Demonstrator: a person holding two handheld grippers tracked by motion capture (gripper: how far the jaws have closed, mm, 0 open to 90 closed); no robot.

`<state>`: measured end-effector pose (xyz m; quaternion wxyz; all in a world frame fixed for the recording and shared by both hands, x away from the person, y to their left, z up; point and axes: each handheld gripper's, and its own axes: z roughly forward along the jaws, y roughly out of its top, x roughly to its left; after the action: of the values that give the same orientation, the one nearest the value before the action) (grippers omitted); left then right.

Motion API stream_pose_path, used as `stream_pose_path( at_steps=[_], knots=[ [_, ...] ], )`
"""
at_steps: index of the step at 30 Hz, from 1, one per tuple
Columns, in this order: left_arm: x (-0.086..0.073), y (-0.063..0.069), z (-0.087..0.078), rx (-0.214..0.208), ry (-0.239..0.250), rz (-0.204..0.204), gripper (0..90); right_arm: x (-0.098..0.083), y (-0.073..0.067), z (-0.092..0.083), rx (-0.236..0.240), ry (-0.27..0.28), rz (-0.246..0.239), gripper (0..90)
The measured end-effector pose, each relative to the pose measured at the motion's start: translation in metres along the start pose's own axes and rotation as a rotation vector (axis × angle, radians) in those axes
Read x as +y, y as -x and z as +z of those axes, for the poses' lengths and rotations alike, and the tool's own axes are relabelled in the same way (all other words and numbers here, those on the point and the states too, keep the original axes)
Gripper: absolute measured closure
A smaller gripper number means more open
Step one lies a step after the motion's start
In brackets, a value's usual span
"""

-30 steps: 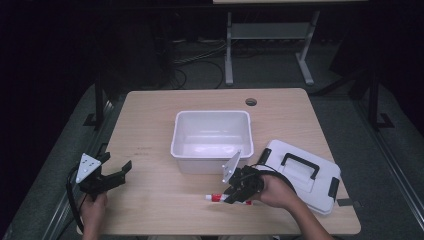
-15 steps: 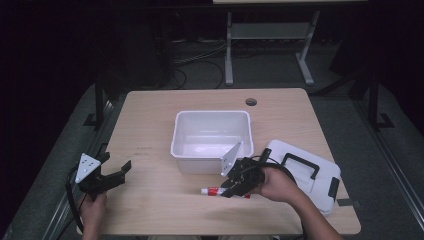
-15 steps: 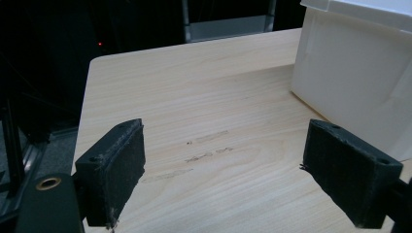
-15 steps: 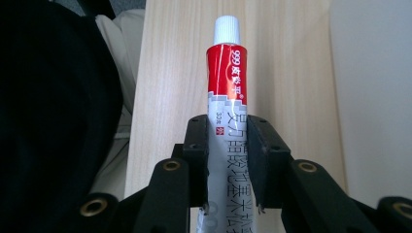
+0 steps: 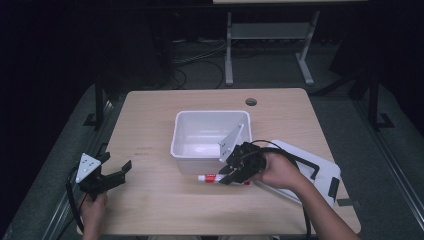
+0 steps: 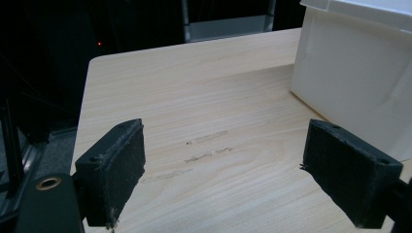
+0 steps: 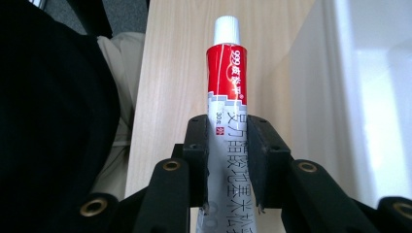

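While the right gripper [image 7: 227, 145] squeezes a red and white ointment tube [image 7: 227, 82] between its two black jaws, the tube sits just in front of the white plastic bin [image 5: 210, 132] on the tabletop [image 5: 150, 210]. Its white cap points away from the gripper. Far off by the left edge, the left gripper [image 6: 228, 170] is wide open, holding nothing. A white lid [image 5: 325, 172] lies to the right.

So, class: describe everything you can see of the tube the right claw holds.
The tube is slim, with a white screw cap, a red band below it and a silver-grey body with printed characters. It looks like soft metal or plastic. The right claw is shut on its body, holding it just in front of the white bin.
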<state>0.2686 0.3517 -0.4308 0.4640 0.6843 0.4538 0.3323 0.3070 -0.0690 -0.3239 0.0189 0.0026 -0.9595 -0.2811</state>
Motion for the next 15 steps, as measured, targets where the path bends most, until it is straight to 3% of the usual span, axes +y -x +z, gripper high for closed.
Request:
stream_pose_path(
  at_steps=[15],
  knots=[
    [0.000,-0.003,-0.002,0.004,0.001,0.000,14.7,0.018,0.022,-0.020,-0.034,0.006,0.000,71.2]
  ],
)
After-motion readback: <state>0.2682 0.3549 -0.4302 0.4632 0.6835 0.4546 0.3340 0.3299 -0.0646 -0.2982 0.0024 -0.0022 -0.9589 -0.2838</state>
